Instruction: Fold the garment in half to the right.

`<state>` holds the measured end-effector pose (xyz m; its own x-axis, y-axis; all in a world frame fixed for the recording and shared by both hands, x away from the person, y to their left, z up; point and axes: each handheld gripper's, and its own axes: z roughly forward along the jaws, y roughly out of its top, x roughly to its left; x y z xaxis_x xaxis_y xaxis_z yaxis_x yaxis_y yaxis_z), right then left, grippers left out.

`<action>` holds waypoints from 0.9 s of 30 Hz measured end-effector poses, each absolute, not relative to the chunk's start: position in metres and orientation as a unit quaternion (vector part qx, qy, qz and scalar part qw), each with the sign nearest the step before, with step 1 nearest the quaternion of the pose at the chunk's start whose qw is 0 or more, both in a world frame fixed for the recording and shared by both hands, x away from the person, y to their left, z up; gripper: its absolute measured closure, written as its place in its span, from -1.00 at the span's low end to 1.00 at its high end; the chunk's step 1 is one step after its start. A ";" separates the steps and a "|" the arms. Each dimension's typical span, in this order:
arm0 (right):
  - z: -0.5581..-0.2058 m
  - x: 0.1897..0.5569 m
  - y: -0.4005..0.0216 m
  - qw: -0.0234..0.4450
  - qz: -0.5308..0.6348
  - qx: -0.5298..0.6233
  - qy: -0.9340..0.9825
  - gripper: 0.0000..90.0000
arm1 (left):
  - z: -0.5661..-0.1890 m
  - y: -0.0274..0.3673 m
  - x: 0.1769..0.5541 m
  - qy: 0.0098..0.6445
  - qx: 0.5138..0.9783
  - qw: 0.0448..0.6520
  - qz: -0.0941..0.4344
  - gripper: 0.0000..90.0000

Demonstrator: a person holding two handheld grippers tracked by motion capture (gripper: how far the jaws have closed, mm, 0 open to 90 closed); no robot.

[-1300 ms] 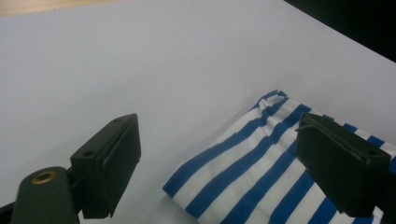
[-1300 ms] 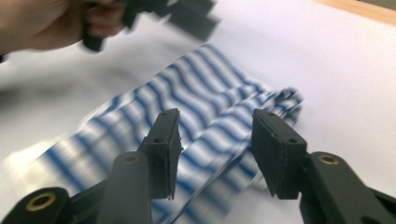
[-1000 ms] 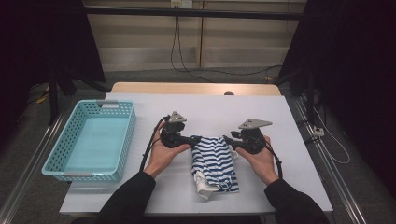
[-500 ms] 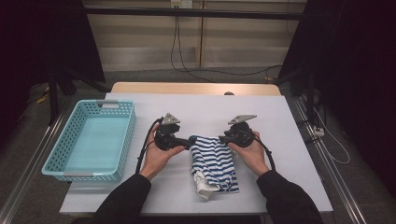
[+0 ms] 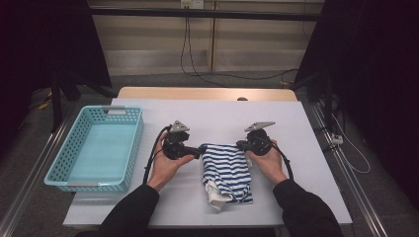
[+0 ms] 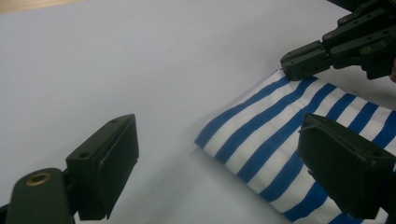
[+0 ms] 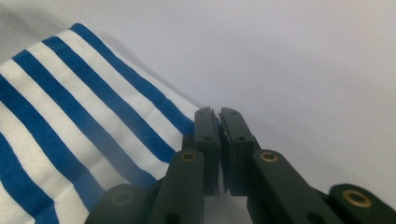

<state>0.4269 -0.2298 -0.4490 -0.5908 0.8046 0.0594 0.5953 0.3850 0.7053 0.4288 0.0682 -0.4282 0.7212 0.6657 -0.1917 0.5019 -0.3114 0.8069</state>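
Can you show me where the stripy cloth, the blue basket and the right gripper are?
striped cloth [image 5: 225, 168], high view, its middle.
blue basket [image 5: 136, 136], high view, its right wall.
right gripper [image 7: 219, 119], right gripper view, between its fingertips.

Bright table, dark surroundings, soft close-ups

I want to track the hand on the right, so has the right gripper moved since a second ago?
Yes. The right gripper has shifted left, away from the table's right edge, onto the striped cloth's corner, and its fingers have just closed there.
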 end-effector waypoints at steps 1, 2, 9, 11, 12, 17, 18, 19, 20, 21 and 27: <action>-0.449 0.427 -0.230 0.148 0.355 0.427 0.819 0.92 | -0.428 0.070 0.429 0.364 0.805 0.461 0.088 -0.71; -0.450 0.428 -0.231 0.148 0.357 0.424 0.819 0.91 | -0.428 0.072 0.430 0.363 0.805 0.460 0.089 -0.71; -0.450 0.429 -0.237 0.153 0.363 0.437 0.809 0.80 | -0.428 0.075 0.432 0.368 0.800 0.465 0.090 -0.71; -0.451 0.427 -0.238 0.157 0.363 0.440 0.806 0.76 | -0.428 0.075 0.431 0.368 0.800 0.465 0.091 -0.71; -0.450 0.427 -0.238 0.159 0.364 0.442 0.804 0.75 | -0.427 0.076 0.431 0.367 0.802 0.463 0.092 -0.71; -0.446 0.421 -0.244 0.160 0.386 0.444 0.792 0.53 | -0.425 0.077 0.429 0.373 0.799 0.463 0.094 -0.72; -0.444 0.419 -0.246 0.159 0.393 0.442 0.790 0.49 | -0.424 0.078 0.428 0.372 0.800 0.461 0.096 -0.73; -0.442 0.417 -0.247 0.158 0.400 0.439 0.789 0.45 | -0.423 0.079 0.425 0.372 0.800 0.461 0.097 -0.73; -0.440 0.415 -0.248 0.156 0.407 0.436 0.787 0.39 | -0.423 0.080 0.424 0.372 0.801 0.459 0.097 -0.73; -0.438 0.414 -0.249 0.154 0.414 0.434 0.785 0.33 | -0.422 0.080 0.423 0.371 0.802 0.458 0.097 -0.73; -0.429 0.405 -0.252 0.146 0.446 0.421 0.776 0.08 | -0.420 0.083 0.421 0.377 0.795 0.466 0.096 -0.75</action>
